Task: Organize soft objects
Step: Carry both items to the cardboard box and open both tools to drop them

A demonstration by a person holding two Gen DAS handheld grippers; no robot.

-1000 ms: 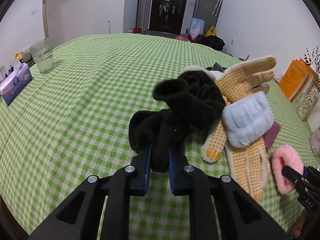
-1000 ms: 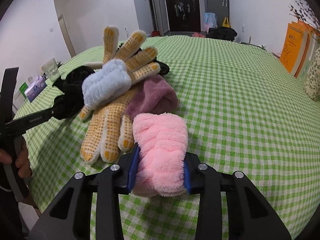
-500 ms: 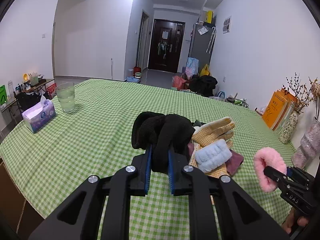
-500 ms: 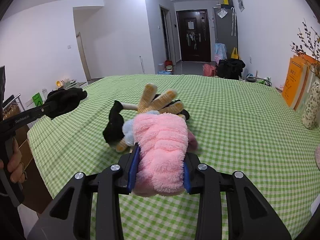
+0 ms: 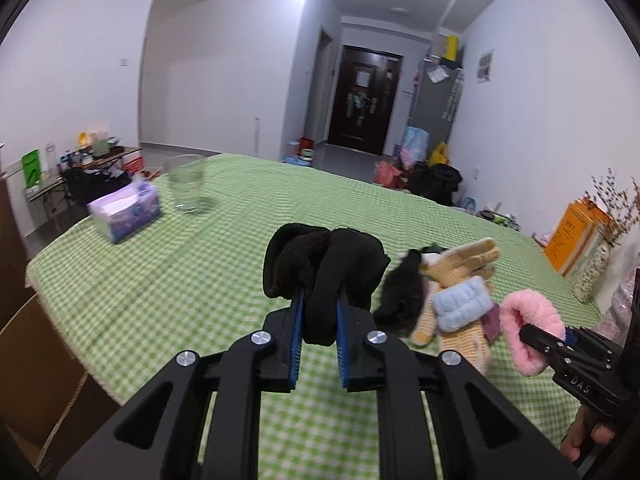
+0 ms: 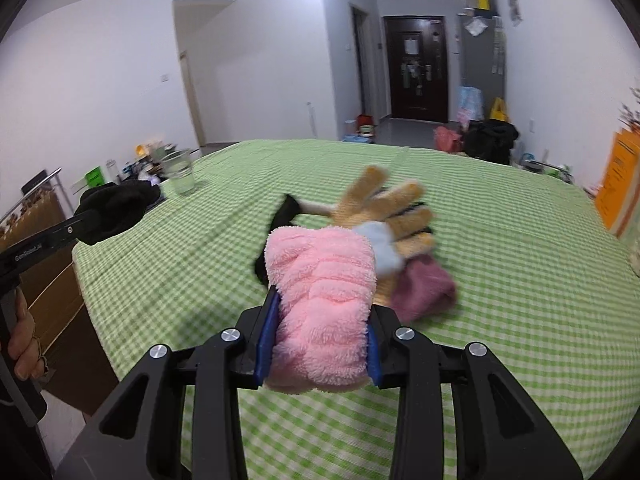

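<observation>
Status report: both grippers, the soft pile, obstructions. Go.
Left gripper shut on black sock, lifted. Right gripper shut on pink fluffy sock, lifted. Remaining pile on green checked table. Nothing blocking either gripper.

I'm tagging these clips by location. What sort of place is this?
Most likely a lived-in flat, in a dining or living area: a table with a green checked cloth, a dark front door down the hallway, and a tissue box beside a glass.

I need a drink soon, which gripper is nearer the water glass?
Left. The left gripper sits nearer the water glass; the right gripper is farther over, beyond the glove pile.
</observation>
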